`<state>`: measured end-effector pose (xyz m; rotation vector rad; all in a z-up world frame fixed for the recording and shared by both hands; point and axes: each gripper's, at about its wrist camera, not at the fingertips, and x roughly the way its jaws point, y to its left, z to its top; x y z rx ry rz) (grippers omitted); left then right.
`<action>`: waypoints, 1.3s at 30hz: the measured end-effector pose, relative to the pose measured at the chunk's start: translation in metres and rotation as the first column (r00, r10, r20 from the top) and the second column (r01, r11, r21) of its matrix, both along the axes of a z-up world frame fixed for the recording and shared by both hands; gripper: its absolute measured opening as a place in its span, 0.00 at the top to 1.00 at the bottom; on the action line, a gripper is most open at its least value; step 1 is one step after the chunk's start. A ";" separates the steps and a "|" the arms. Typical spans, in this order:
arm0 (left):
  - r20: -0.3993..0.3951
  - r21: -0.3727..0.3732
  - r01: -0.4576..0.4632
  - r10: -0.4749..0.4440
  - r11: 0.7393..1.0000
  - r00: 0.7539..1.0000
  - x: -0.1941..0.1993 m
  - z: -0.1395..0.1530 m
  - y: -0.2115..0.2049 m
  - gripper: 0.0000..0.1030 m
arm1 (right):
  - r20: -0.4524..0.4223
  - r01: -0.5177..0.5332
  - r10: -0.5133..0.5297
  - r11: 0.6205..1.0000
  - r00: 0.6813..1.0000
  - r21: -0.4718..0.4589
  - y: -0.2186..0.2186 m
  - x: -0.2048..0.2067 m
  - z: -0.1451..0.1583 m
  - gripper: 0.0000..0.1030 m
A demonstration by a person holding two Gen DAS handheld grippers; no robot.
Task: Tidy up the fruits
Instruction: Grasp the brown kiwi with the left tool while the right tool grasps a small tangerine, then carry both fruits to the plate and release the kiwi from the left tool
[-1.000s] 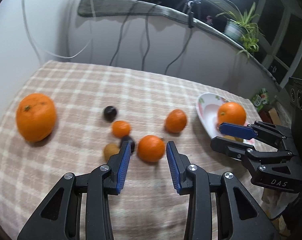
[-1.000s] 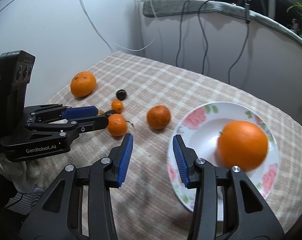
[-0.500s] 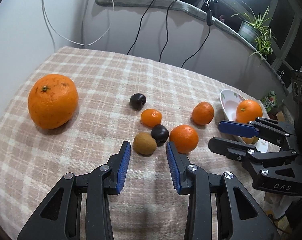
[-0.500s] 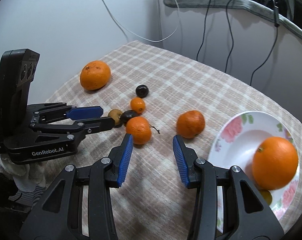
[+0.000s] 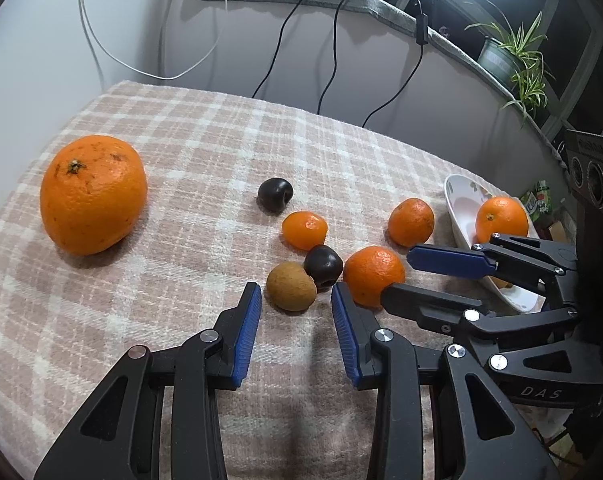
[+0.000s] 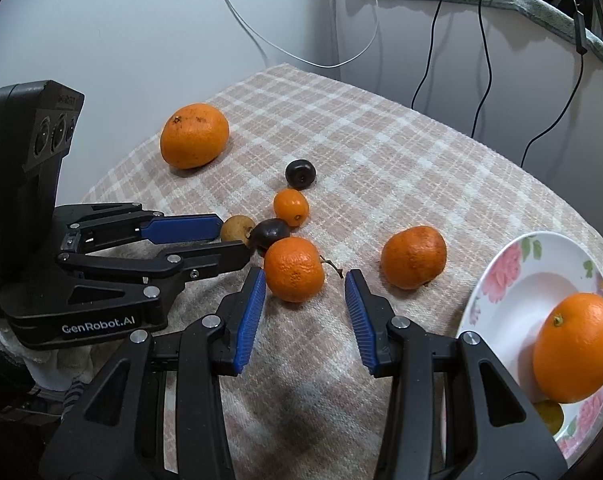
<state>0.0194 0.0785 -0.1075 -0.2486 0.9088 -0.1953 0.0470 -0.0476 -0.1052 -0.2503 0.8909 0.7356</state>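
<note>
Three tangerines [image 6: 294,269], two plums [image 6: 300,173].

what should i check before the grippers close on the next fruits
1. Left gripper open and empty: ok.
2. Small tan-brown oval fruit lined up just ahead of the left gripper's blue pads: ok, not yet between them.
3. That fruit free of neighbours: not ok, the dark purple plum sits against it.
4. Right gripper open and empty: ok.
5. Medium orange tangerine with a stem centred ahead of the right gripper: not ok, it sits toward the left pad.
6. Room left on the white floral plate: ok, one round orange and a smaller yellowish fruit, mostly hidden.
</note>
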 end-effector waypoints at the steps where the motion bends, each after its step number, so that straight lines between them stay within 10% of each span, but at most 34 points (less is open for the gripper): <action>1: -0.001 0.002 0.001 -0.001 1.000 1.000 0.000 0.000 0.000 0.69 | -0.001 -0.001 0.001 1.000 1.000 -0.001 0.001 0.000 0.000 0.58; 39: 0.071 -0.007 0.036 -0.036 0.999 0.997 -0.003 0.025 -0.017 0.76 | 0.039 0.044 -0.046 0.997 0.998 0.065 -0.030 -0.013 0.021 0.67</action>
